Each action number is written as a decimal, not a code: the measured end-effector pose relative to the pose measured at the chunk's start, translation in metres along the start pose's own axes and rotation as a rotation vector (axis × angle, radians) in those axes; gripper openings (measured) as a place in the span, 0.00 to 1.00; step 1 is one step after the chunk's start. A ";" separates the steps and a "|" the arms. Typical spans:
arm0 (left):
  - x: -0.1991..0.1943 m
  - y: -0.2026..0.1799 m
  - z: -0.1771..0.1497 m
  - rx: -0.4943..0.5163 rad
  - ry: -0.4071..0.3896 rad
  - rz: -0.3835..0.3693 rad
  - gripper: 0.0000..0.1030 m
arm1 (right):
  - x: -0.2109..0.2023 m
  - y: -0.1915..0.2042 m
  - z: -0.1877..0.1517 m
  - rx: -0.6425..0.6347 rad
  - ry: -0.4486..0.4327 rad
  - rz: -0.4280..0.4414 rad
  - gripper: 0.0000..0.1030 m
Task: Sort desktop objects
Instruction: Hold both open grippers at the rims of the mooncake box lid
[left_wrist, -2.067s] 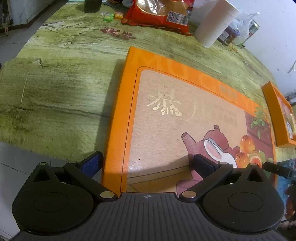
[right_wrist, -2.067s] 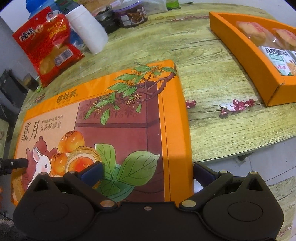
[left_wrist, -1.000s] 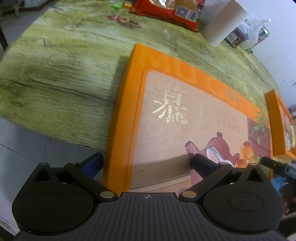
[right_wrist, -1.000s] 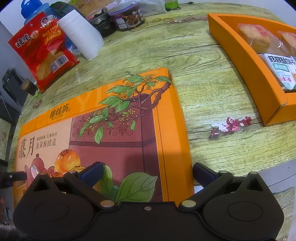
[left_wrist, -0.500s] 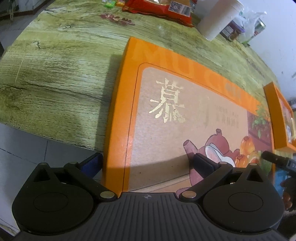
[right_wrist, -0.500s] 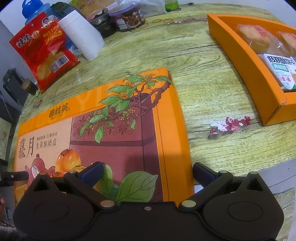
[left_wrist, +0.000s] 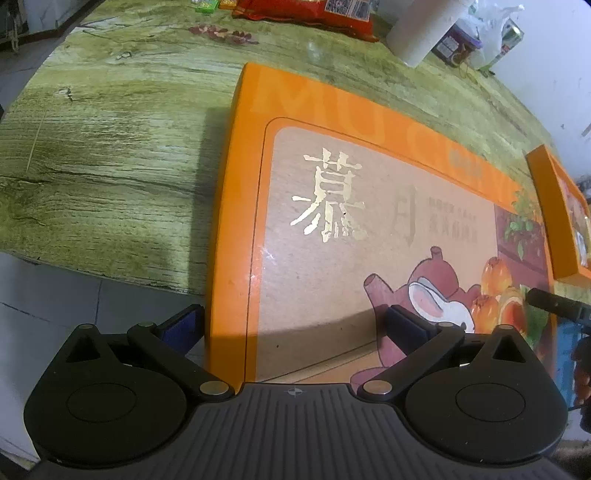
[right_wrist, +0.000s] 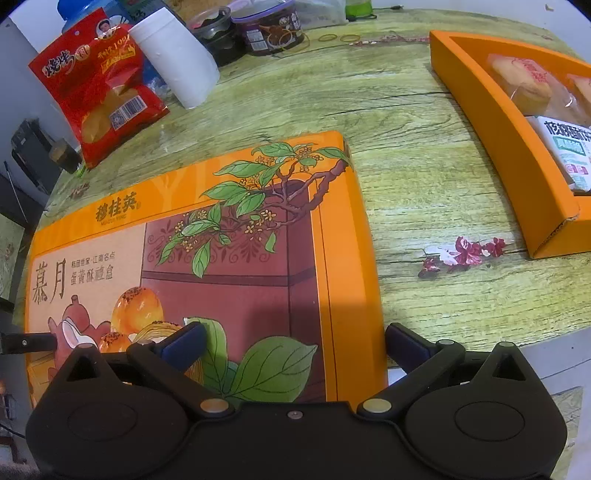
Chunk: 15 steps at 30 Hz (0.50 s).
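A large orange gift-box lid (left_wrist: 332, 221) with a rabbit and pastry picture lies flat, its near end overhanging the table's front edge. My left gripper (left_wrist: 291, 325) straddles its near left corner. One finger is outside the left side wall and the other is over the top. My right gripper (right_wrist: 291, 343) straddles the near right corner of the lid (right_wrist: 221, 258) the same way. Both stand wide open. An orange tray (right_wrist: 491, 122) with wrapped pastries (right_wrist: 524, 81) sits to the right.
On the green wood-grain table (left_wrist: 110, 147), a red snack bag (right_wrist: 99, 81), a white cup (right_wrist: 177, 62) and dark jars (right_wrist: 266, 29) stand at the back. Red flower decals (right_wrist: 461, 254) lie between lid and tray. Tiled floor shows below the table's front edge.
The lid has kept its place between the two grippers while the table shifted under it. The gap between the lid's right edge and the flower decals has widened.
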<state>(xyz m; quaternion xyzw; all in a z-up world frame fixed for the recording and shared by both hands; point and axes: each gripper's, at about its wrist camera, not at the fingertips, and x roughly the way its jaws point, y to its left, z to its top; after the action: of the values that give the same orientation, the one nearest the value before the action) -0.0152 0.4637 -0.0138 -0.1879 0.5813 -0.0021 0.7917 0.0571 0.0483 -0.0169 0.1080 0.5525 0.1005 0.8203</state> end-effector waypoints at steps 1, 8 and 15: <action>0.000 -0.001 0.000 0.007 0.000 0.004 1.00 | 0.000 0.000 0.001 0.000 0.004 -0.002 1.00; 0.000 -0.008 0.002 0.046 0.010 0.032 1.00 | 0.001 0.002 0.000 -0.006 0.005 -0.010 1.00; 0.000 -0.012 0.002 0.072 0.019 0.053 1.00 | 0.001 0.005 0.000 0.008 0.008 -0.028 1.00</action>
<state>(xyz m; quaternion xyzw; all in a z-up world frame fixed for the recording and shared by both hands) -0.0106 0.4534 -0.0096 -0.1439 0.5931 -0.0040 0.7922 0.0572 0.0532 -0.0166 0.1034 0.5575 0.0871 0.8191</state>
